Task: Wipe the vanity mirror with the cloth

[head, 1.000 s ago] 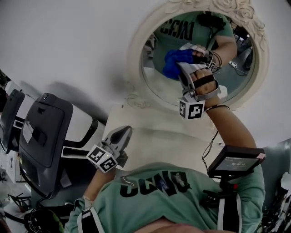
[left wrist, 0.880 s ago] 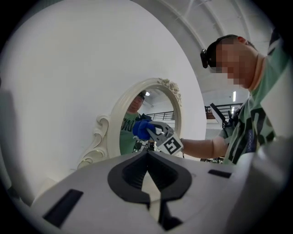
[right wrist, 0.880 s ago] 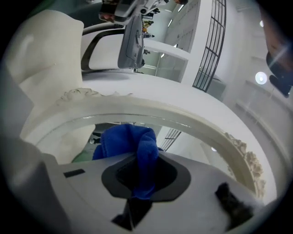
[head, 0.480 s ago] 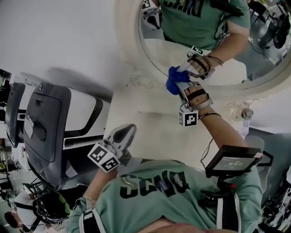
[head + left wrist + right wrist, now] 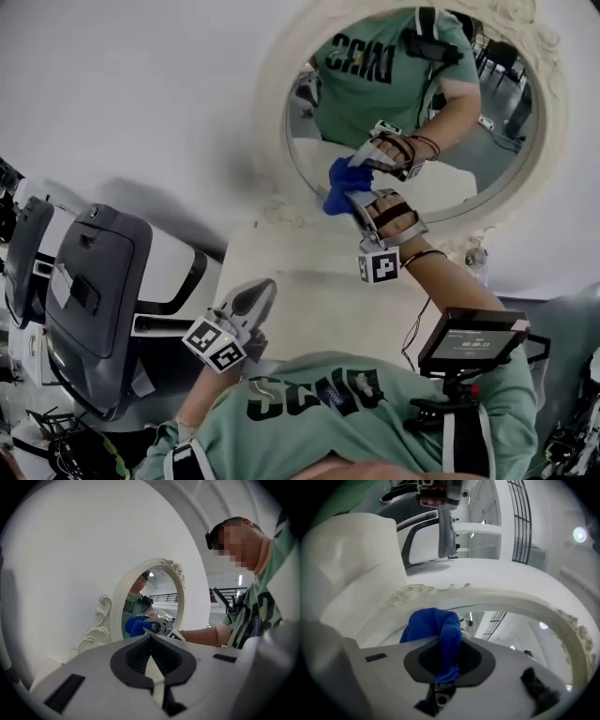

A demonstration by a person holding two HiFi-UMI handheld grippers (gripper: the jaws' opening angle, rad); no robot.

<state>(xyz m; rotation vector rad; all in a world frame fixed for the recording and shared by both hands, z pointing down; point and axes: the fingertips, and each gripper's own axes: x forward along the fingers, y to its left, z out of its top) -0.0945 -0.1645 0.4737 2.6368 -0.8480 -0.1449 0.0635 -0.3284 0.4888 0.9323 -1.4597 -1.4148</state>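
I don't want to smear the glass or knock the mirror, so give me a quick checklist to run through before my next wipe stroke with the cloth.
1. Cloth gripped: ok, clamped between the right gripper's shut jaws.
2. Cloth on the glass: ok, in the head view it meets its own reflection at the lower left of the mirror.
3. Left gripper out of the way: ok, low over the vanity top, jaws together, empty.
4. Mirror steadied by a gripper: not ok, neither one touches its frame.
5. Smears left on the glass: cannot tell.
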